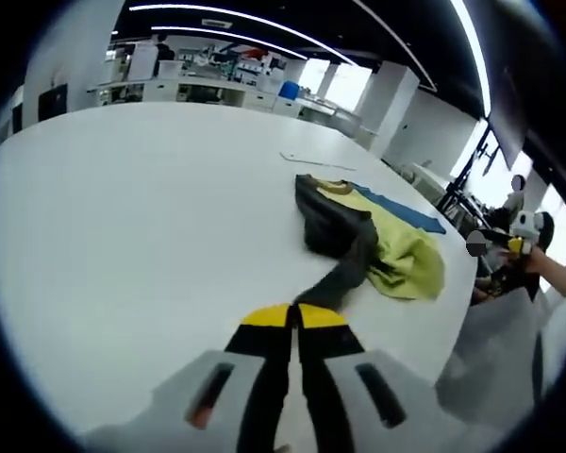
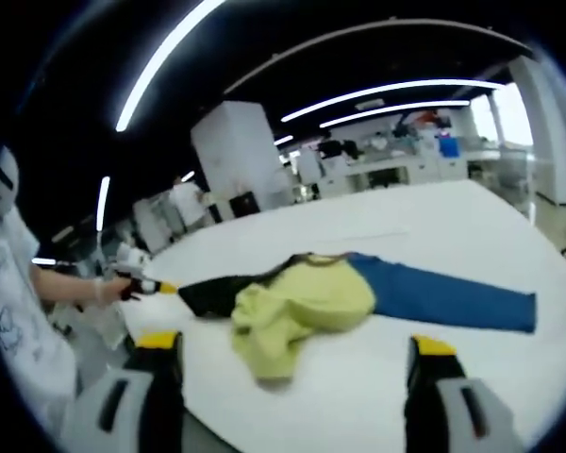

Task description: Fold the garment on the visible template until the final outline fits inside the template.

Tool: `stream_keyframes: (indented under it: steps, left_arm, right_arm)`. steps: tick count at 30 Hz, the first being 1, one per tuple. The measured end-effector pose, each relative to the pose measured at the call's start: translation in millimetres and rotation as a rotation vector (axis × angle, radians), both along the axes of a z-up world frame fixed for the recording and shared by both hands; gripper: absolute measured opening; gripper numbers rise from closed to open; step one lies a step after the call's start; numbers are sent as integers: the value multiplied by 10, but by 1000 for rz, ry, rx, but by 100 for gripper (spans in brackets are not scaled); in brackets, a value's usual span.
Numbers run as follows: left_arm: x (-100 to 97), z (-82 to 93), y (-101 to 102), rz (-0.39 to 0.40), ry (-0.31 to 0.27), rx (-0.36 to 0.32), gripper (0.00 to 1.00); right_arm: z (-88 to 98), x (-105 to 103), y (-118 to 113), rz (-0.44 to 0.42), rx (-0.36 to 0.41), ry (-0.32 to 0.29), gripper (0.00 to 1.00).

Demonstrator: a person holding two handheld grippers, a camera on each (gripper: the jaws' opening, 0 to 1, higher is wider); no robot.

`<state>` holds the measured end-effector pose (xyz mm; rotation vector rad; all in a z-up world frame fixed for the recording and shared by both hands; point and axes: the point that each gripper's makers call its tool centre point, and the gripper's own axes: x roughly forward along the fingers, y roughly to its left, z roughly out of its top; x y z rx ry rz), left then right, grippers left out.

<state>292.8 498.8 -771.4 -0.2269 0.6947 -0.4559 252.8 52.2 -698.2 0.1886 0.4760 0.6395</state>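
On the white table [image 1: 123, 217] the garment [image 2: 307, 297] lies bunched, its long axis running crosswise ahead of the right hand-held gripper [image 2: 292, 354], whose jaws stand apart. The left hand-held gripper [image 1: 292, 316] is nearer, its jaws together on the garment's dark sleeve [image 1: 344, 274], which trails straight ahead of it.

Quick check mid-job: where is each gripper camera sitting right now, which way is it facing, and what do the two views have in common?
Left gripper view: rides the left gripper, jaws closed on the garment's dark sleeve, facing along the white table.
Right gripper view: rides the right gripper, jaws apart above the table edge, facing the garment; the left gripper and a hand show.
Shared: garment, table.
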Motion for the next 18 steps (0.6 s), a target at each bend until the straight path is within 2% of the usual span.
stream_keyframes:
  steps: [6,12,15,18]
  left_arm:
    - [-32,-77,248,4,19,-6,0]
    - [52,-193,564,32,43,-26,0]
    - [43,-211,619,47,51,-30,0]
    - [72,-250,762,56,61,-18,0]
  right_arm:
    - [-59,-46,167,-3,-6,5,99]
    - [-76,-86,204,-15,-12,20,99]
    - [-78,-126,236,-19,-23,29,99]
    - [-81,-156,255,-26,-32,39,99]
